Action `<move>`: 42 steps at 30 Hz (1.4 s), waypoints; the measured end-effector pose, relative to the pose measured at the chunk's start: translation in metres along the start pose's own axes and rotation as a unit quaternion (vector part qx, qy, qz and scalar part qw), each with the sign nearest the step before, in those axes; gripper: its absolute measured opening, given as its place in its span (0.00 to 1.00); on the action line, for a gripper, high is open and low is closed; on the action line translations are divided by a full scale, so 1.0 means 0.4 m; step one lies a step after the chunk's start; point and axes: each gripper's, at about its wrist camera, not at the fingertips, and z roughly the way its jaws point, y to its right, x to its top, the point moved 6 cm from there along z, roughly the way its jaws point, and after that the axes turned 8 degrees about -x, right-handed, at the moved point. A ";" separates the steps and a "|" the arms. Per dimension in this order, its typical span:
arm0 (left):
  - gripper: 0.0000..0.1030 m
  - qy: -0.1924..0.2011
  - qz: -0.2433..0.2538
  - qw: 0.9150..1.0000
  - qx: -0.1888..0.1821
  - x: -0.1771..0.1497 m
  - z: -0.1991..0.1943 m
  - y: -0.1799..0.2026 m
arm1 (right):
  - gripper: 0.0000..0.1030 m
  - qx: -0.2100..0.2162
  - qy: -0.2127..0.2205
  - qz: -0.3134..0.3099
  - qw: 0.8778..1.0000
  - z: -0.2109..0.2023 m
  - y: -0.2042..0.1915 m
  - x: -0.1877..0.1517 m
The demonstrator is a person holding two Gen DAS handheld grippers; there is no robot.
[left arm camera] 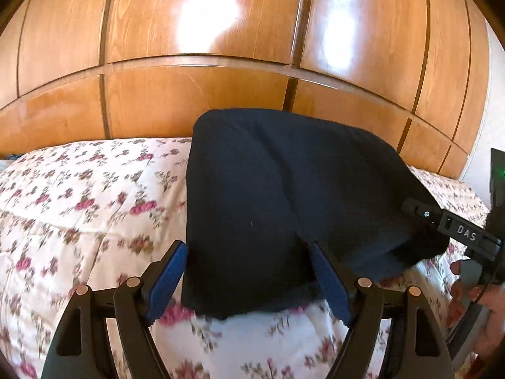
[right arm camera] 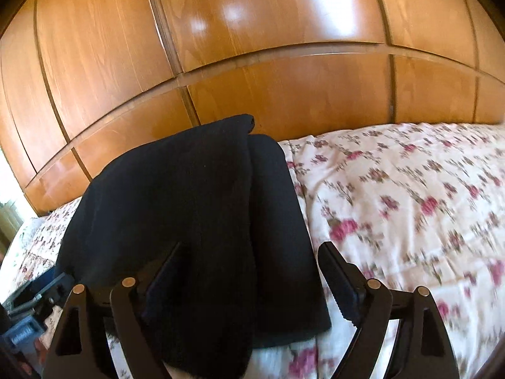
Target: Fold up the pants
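Dark navy pants [left arm camera: 277, 195] lie folded in a thick stack on the floral bedspread [left arm camera: 79, 208]. My left gripper [left arm camera: 249, 259] is open, its blue-padded fingers straddling the near left corner of the stack without closing on it. In the right wrist view the same pants [right arm camera: 195, 221] fill the lower left. My right gripper [right arm camera: 249, 262] is open, its fingers spread either side of the stack's near right edge; cloth drapes over the left finger.
A glossy wooden wardrobe [left arm camera: 205, 72] stands right behind the bed. The right gripper's body and the person's hand [left arm camera: 467, 271] show at the right edge of the left wrist view. Floral bedspread [right arm camera: 410, 208] extends to the right.
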 end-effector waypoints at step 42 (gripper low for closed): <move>0.80 0.045 -0.020 0.994 0.101 -0.112 -0.405 0.074 | 1.00 -0.053 0.066 -0.060 0.995 -0.465 -0.101 -0.168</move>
